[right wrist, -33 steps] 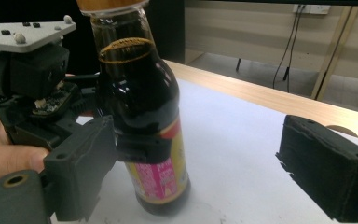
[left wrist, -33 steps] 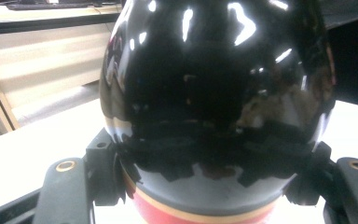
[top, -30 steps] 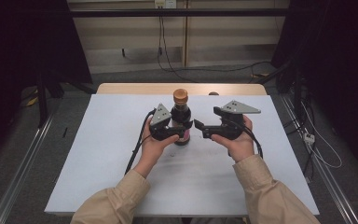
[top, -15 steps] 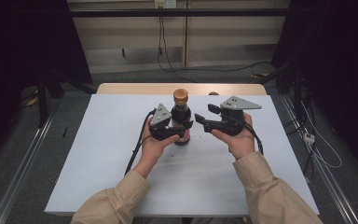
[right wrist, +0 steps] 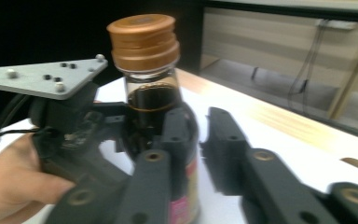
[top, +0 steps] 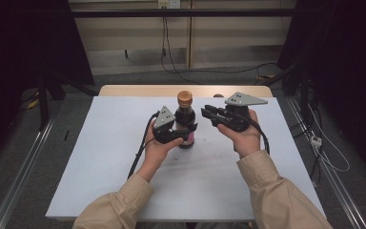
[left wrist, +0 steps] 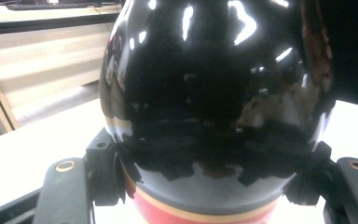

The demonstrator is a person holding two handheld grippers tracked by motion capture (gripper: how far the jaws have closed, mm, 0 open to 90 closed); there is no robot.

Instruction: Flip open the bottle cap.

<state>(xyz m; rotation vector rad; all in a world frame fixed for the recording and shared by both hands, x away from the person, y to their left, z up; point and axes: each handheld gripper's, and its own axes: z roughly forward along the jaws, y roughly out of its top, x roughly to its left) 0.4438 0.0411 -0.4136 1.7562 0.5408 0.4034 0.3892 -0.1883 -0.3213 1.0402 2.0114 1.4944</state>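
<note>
A dark glass bottle with a brown screw cap stands upright on the white table. My left gripper is shut on the bottle's lower body, one pad on each side of the bottle just above its red label band. My right gripper hovers just right of the bottle's neck and points at it. Its jaws have just been closing and now stand almost together with nothing between them. In the right gripper view its fingertips lie in front of the bottle, apart from it.
A wooden table edge runs behind the white sheet. Cables lie on the floor beyond, and metal rails flank the table. Both gripper cables trail back along the forearms.
The right gripper's jaws went from wide open to nearly together, and that hand rose slightly. The left gripper and the bottle stayed where they were.
</note>
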